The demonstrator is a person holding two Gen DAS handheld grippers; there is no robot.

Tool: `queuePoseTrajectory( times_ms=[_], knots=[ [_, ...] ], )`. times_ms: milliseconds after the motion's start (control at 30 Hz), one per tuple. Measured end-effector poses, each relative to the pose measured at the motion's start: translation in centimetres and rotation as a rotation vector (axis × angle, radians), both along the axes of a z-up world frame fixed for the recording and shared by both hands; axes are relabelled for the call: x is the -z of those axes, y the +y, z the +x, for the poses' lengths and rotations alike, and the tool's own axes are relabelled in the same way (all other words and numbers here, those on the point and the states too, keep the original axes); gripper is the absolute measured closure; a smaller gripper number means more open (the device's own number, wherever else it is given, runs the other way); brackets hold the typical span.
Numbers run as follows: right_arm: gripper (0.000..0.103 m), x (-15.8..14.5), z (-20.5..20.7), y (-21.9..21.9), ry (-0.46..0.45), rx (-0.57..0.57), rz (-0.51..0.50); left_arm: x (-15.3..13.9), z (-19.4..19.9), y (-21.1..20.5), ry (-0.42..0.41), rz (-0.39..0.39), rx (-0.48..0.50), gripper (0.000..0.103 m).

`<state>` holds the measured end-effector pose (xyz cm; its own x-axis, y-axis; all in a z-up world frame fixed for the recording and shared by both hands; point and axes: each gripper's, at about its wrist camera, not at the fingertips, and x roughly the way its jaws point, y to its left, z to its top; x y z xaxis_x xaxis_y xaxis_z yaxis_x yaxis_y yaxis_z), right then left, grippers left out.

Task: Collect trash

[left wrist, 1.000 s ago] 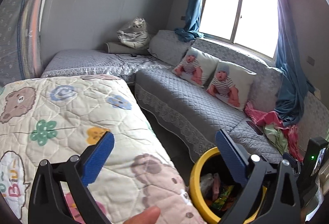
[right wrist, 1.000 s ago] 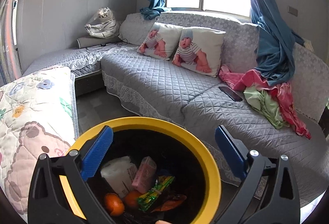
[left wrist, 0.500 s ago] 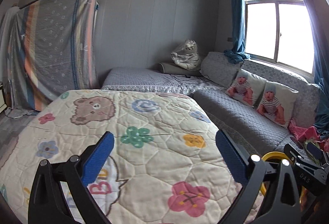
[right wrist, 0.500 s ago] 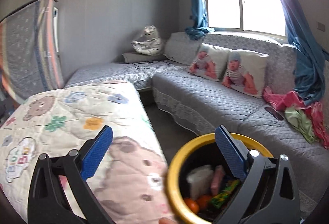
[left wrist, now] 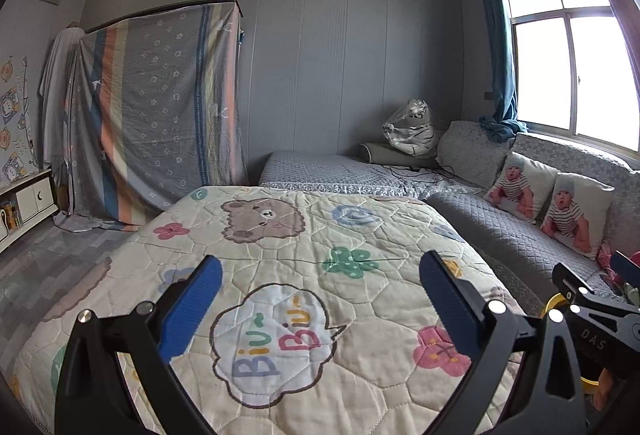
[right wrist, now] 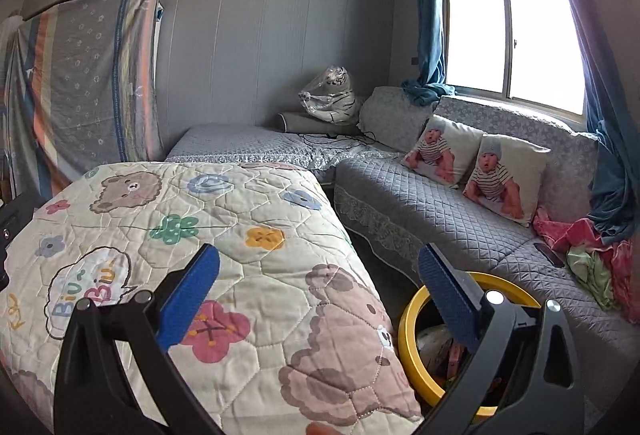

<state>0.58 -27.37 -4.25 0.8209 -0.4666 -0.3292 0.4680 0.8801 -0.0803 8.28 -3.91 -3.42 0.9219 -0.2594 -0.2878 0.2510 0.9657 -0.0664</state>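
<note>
A yellow-rimmed black trash bin [right wrist: 412,335] stands on the floor between the quilt-covered table and the sofa, with wrappers and white paper inside, half hidden by my right finger. Its rim [left wrist: 554,302] just peeks out behind the right gripper body in the left wrist view. My left gripper [left wrist: 320,299] hangs open over the cartoon quilt [left wrist: 304,235], nothing between its blue pads. My right gripper [right wrist: 318,295] is open too, above the quilt's right edge [right wrist: 280,275] and the bin, and holds nothing.
A grey quilted sofa [right wrist: 420,203] with two baby-print cushions [right wrist: 476,163] runs along the window wall; clothes [right wrist: 592,255] and a phone [right wrist: 550,253] lie on it. A plush tiger [left wrist: 412,131] sits in the corner. A sheet-draped cabinet [left wrist: 156,115] stands at the left.
Both grippers swung left and tilted up, away from the bin. The bin slid from the centre of the right view to its lower right; the quilt now fills both views.
</note>
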Motion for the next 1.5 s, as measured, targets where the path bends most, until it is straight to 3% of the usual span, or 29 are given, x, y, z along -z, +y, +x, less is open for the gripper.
queuePoseTrajectory(
  times_ms=[233,1500],
  knots=[
    [0.008,-0.3,-1.8,1.8,-0.087,0.002,-0.055,-0.4,-2.1,1.4,-0.025,-0.039,-0.046,0.008],
    [0.008,1.0,-1.4,2.9,-0.060,-0.004,-0.054,0.2,-2.2,1.5,-0.008,-0.042,-0.050,0.008]
  ],
)
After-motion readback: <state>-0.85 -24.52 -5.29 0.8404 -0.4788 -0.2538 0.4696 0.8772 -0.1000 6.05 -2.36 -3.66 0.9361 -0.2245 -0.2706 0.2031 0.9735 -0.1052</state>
